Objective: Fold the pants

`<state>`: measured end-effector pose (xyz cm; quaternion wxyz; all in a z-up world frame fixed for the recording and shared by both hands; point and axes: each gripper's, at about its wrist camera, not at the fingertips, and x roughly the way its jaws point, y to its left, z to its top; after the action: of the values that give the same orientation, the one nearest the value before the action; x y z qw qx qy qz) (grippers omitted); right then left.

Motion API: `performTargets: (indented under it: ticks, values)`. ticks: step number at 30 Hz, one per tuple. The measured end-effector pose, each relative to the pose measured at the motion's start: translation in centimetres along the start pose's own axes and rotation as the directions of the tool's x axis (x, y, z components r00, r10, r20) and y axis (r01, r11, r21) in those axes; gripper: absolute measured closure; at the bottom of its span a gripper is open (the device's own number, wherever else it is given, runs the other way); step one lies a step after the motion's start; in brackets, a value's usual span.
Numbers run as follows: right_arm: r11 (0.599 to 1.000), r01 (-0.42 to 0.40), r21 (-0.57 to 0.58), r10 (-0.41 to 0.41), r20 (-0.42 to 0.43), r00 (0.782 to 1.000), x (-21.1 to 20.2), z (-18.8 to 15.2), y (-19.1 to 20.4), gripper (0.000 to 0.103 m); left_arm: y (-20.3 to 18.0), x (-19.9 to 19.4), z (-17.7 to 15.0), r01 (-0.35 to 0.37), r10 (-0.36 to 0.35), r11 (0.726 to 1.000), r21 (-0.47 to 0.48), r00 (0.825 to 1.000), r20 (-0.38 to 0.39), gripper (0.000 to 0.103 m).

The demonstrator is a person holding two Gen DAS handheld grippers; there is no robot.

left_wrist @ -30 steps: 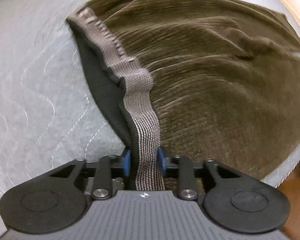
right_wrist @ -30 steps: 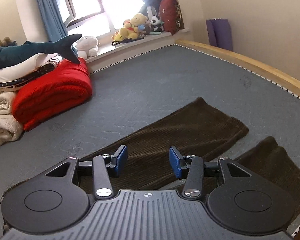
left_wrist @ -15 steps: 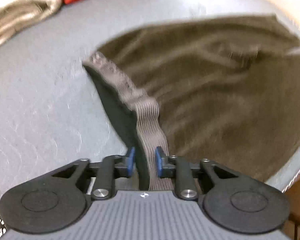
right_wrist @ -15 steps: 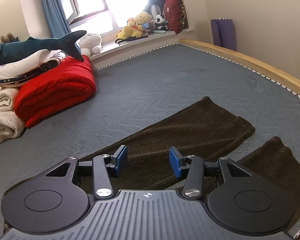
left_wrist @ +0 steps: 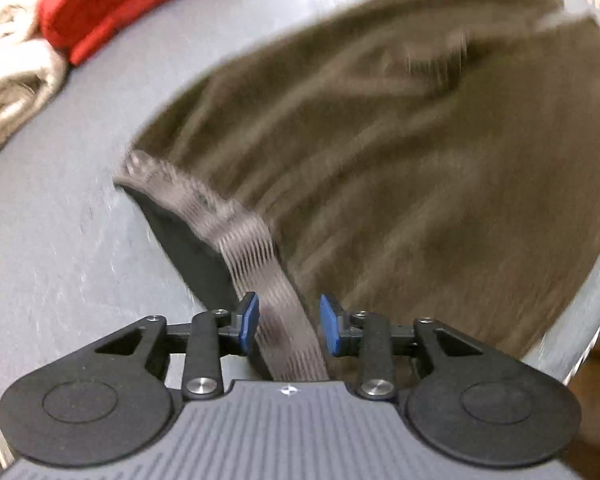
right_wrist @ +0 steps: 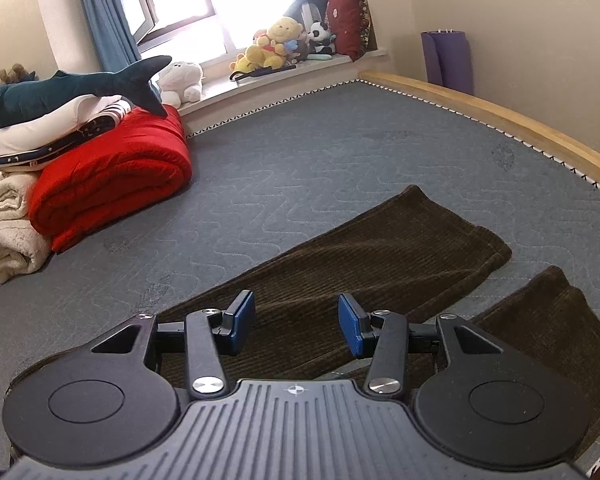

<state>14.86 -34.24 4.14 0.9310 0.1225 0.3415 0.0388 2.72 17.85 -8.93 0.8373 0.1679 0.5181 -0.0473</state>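
A: How far along is the folding looking?

B: Barely begun, I'd say. The pants (right_wrist: 380, 264) are lying spread on the grey mattress (right_wrist: 320, 168), and in the right wrist view both legs are stretching out flat and apart, cuffs toward the wooden bed edge (right_wrist: 500, 120). No fold is showing in either leg.

A: And the left gripper (left_wrist: 287, 330)?

B: Its jaws are opening right now. The grey striped waistband (left_wrist: 256, 256) is running between the blue pads (left_wrist: 249, 322), but there is daylight on both sides of it, so it is being let go rather than pinched. That view is blurred, so finer detail is escaping me.

A: The right gripper (right_wrist: 296, 326)?

B: It is hovering over the upper part of the near leg with jaws apart and nothing between them; only cloth lying below.

A: So what is remaining?

B: By my reading, nearly everything: bringing one leg over the other, then folding lengthwise. The red blanket (right_wrist: 112, 184) and cream blanket (right_wrist: 8, 232) are sitting well clear of the pants
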Motion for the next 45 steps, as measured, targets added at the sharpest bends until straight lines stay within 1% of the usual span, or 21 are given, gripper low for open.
performTargets:
  ticks: [1, 2, 3, 5, 6, 8, 9, 12, 16, 19, 21, 23, 25, 30, 33, 35, 41, 43, 45]
  values:
    - [1.000, 0.002, 0.000, -0.002, -0.001, 1.000, 0.0, 0.0, 0.0, 0.054, 0.2, -0.4, 0.3, -0.001, 0.002, 1.000, -0.014, 1.000, 0.027, 0.055]
    - [1.000, 0.005, 0.000, -0.005, -0.001, 1.000, 0.1, 0.0, 0.0, 0.054, 0.3, -0.6, 0.7, -0.012, 0.014, 1.000, -0.024, 0.998, 0.055, 0.052]
    - [1.000, 0.008, -0.002, -0.008, -0.002, 1.000, 0.1, 0.0, 0.1, 0.054, 0.3, -0.8, 0.9, -0.025, 0.027, 0.999, -0.027, 0.997, 0.077, 0.050]
    - [1.000, 0.018, -0.008, -0.018, -0.003, 1.000, 0.3, -0.1, 0.1, 0.054, 0.3, -0.7, 1.7, -0.057, 0.060, 0.998, -0.033, 0.991, 0.116, 0.042]
    - [1.000, 0.020, -0.010, -0.020, -0.002, 1.000, 0.3, -0.1, 0.1, 0.054, 0.3, -0.8, 2.0, -0.071, 0.075, 0.997, -0.038, 0.988, 0.134, 0.040]
    - [1.000, 0.022, -0.012, -0.022, -0.002, 1.000, 0.5, -0.2, 0.2, 0.054, 0.2, -1.4, 2.6, -0.121, 0.130, 0.991, -0.058, 0.976, 0.174, 0.028]
    - [1.000, 0.020, -0.013, -0.020, -0.001, 1.000, 0.5, -0.2, 0.3, 0.054, 0.2, -1.7, 2.8, -0.143, 0.154, 0.987, -0.072, 0.968, 0.196, 0.027]
    - [0.999, 0.015, -0.031, -0.015, 0.003, 1.000, 0.6, -0.3, 0.6, 0.054, 0.4, -2.0, 3.5, -0.166, 0.188, 0.980, -0.107, 0.951, 0.245, 0.027]
    - [0.997, 0.017, -0.077, -0.018, -0.016, 1.000, 0.9, -0.8, 1.2, 0.054, 0.1, -2.4, 4.5, -0.182, 0.211, 0.975, -0.132, 0.942, 0.262, 0.027]
    - [0.995, 0.004, -0.104, -0.010, -0.054, 0.998, 1.5, -1.1, 1.4, 0.053, 0.4, -2.3, 5.3, -0.164, 0.203, 0.972, -0.167, 0.945, 0.257, 0.025]
    - [0.992, 0.003, -0.125, -0.013, -0.082, 0.997, 1.9, -1.4, 1.6, 0.043, 0.7, -2.2, 6.0, -0.135, 0.182, 0.970, -0.200, 0.953, 0.241, 0.024]
    - [0.988, 0.015, -0.153, -0.032, -0.108, 0.994, 2.5, -1.8, 1.9, 0.042, 1.0, -1.9, 6.4, -0.095, 0.146, 0.969, -0.226, 0.964, 0.221, 0.024]
    - [0.986, 0.020, -0.167, -0.040, -0.117, 0.992, 2.7, -1.9, 2.2, 0.041, 0.9, -1.7, 6.9, -0.084, 0.134, 0.969, -0.234, 0.969, 0.208, 0.024]
    - [0.988, 0.011, -0.154, -0.032, -0.132, 0.991, 3.2, -1.7, 2.6, 0.041, 0.2, -1.1, 8.0, -0.075, 0.119, 0.974, -0.215, 0.973, 0.200, 0.024]
    - [0.987, 0.012, -0.159, -0.035, -0.144, 0.989, 3.6, -1.6, 3.0, 0.039, -0.2, -0.9, 8.5, -0.072, 0.112, 0.977, -0.199, 0.973, 0.202, 0.024]
    - [0.985, 0.002, -0.174, -0.029, -0.151, 0.988, 4.0, -1.7, 3.3, 0.039, -0.4, -0.6, 8.8, -0.066, 0.105, 0.979, -0.192, 0.974, 0.202, 0.024]
    - [0.974, 0.016, -0.226, -0.053, -0.157, 0.986, 4.8, -1.8, 4.5, 0.039, -0.8, -0.5, 9.5, -0.051, 0.088, 0.983, -0.176, 0.973, 0.213, 0.024]
    - [0.973, 0.016, -0.231, -0.052, -0.150, 0.987, 4.7, -1.8, 4.9, 0.039, -0.8, -0.6, 9.6, -0.040, 0.079, 0.984, -0.174, 0.972, 0.221, 0.024]
    - [0.968, 0.024, -0.251, -0.055, -0.115, 0.992, 4.3, -1.5, 5.3, 0.039, -0.8, -0.7, 9.6, -0.035, 0.074, 0.985, -0.166, 0.970, 0.231, 0.024]
